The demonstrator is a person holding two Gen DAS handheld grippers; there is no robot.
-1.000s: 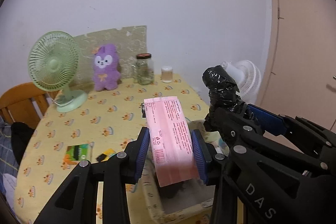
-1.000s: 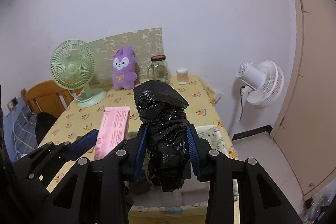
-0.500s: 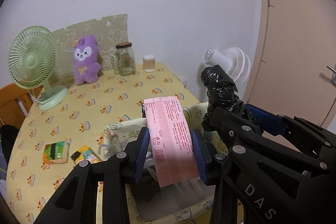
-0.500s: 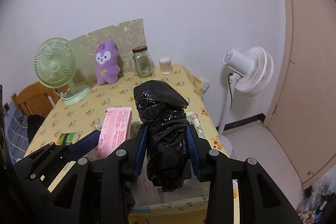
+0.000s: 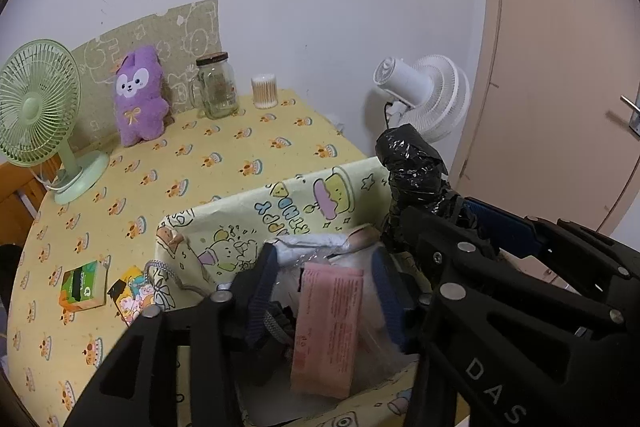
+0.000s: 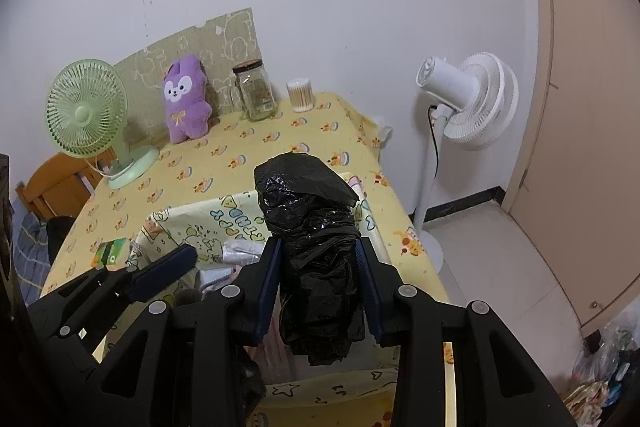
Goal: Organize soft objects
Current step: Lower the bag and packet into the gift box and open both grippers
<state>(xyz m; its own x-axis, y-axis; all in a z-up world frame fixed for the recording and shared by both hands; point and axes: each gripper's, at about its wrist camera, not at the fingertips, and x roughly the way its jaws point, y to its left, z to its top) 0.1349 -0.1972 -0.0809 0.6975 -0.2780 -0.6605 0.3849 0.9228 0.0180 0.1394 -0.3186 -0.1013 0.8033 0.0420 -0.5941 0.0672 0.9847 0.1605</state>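
Note:
A yellow cartoon-print fabric bin [image 5: 280, 203] stands at the near edge of the table, with several soft packets inside. My left gripper [image 5: 323, 259] hangs over it with its jaws opening. The pink packet [image 5: 328, 327] lies tilted in the bin between the jaws, and neither pad touches it. My right gripper [image 6: 318, 247] is shut on a crumpled black plastic bag bundle [image 6: 312, 227], held upright above the bin's right side [image 6: 192, 223]. The same bundle [image 5: 412, 167] shows at the right of the left wrist view.
At the back of the yellow tablecloth [image 5: 224, 163] stand a purple plush [image 5: 138, 95], a green desk fan [image 5: 36, 107], a glass jar [image 5: 216, 87] and a cotton-swab tub [image 5: 265, 91]. A green box [image 5: 82, 285] lies left of the bin. A white floor fan [image 6: 468, 99] and a door stand to the right.
Both grippers have come down over the bin. The left jaws have spread and the pink packet has dropped from them into the bin. The right grip on the black bundle is unchanged.

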